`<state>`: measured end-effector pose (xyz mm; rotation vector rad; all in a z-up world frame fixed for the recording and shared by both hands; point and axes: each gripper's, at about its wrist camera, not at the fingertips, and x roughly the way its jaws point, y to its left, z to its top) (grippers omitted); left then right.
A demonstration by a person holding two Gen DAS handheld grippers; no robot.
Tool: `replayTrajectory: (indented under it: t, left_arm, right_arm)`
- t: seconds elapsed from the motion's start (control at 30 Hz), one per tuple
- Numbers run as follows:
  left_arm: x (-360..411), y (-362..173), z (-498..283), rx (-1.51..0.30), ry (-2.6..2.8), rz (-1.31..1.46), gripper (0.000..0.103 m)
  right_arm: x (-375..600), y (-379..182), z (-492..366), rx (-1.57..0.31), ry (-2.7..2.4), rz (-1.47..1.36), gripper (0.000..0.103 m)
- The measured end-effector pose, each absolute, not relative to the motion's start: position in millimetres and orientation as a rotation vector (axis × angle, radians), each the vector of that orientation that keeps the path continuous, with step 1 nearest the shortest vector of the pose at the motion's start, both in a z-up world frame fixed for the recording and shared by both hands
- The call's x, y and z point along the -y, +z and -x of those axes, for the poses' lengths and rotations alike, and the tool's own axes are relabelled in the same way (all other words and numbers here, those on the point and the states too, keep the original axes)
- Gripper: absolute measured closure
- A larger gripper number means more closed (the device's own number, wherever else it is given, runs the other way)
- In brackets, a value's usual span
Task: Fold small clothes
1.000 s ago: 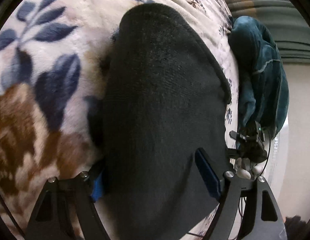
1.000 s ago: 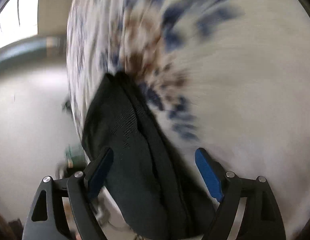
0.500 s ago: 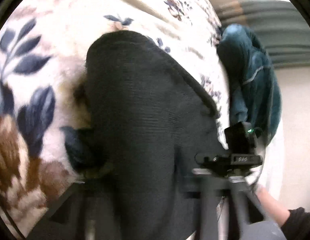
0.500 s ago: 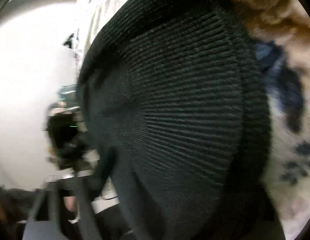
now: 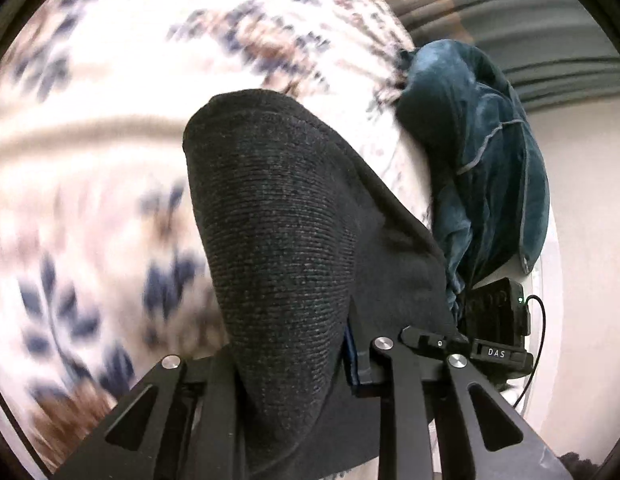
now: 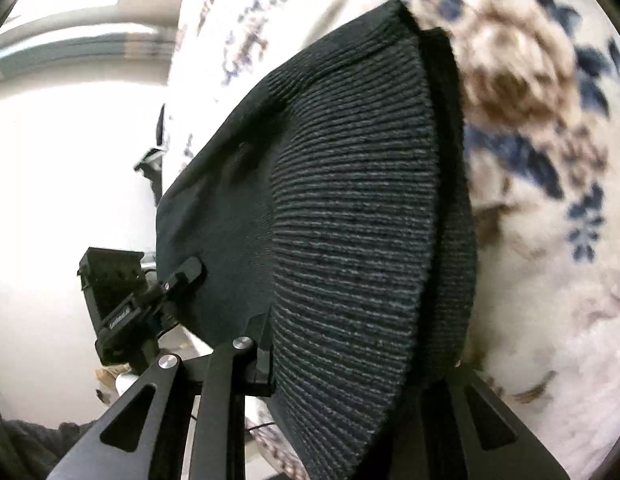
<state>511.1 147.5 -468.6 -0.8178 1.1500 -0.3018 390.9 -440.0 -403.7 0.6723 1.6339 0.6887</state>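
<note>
A black ribbed knit garment (image 5: 277,200) fills the middle of the left wrist view, lifted off the floral blanket (image 5: 89,160). My left gripper (image 5: 293,360) is closing, its jaws pinching the near edge of the cloth. In the right wrist view the same garment (image 6: 350,180) hangs in a double layer from my right gripper (image 6: 350,360), which is also closing with the fabric pressed between its jaws. The cloth hides most of the fingers. Each gripper shows at the edge of the other's view, close beside the garment.
A crumpled teal velvet cloth (image 5: 482,160) lies at the right edge of the blanket. Grey striped fabric (image 5: 530,20) hangs behind it. The floral blanket (image 6: 550,240) spreads to the right, and pale floor (image 6: 69,160) shows on the left.
Both grippers went from open around the garment's near edge to pinched on it. They rose with it, so the cloth now hangs lifted off the blanket instead of lying flat.
</note>
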Motion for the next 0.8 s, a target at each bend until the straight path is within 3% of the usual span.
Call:
replayTrajectory:
  t: [0.3, 0.57, 0.67, 0.7, 0.73, 0.77, 0.8]
  left_arm:
    - [-176, -455, -657, -1.112, -0.352, 0.674, 0.083]
    - [-200, -521, -766, -1.255, -0.352, 0.673, 0.081]
    - [-202, -540, -769, -1.312, -0.361, 0.679, 0.072]
    - [-202, -538, -765, -1.325, -0.341, 0.651, 0.063]
    - [-201, -534, -763, -1.323, -0.318, 0.613, 0.045]
    - [-199, -525, -759, -1.314, -0.273, 0.54, 0.033]
    - [-195, -517, -754, -1.301, -0.231, 0.464, 0.018]
  right_arm:
    - [407, -372, -492, -1.491, 0.62, -0.731, 0.08]
    - [379, -414, -601, -1.443, 0.497, -0.747, 0.08]
    - [382, -434, -623, -1.537, 0.324, -0.63, 0.072]
    - [385, -443, -619, -1.561, 0.287, -0.589, 0.068]
    - [386, -440, -618, -1.565, 0.254, -0.543, 0.054]
    - [388, -433, -615, -1.551, 0.202, -0.458, 0.042]
    - [382, -425, -613, -1.531, 0.16, -0.375, 0.036]
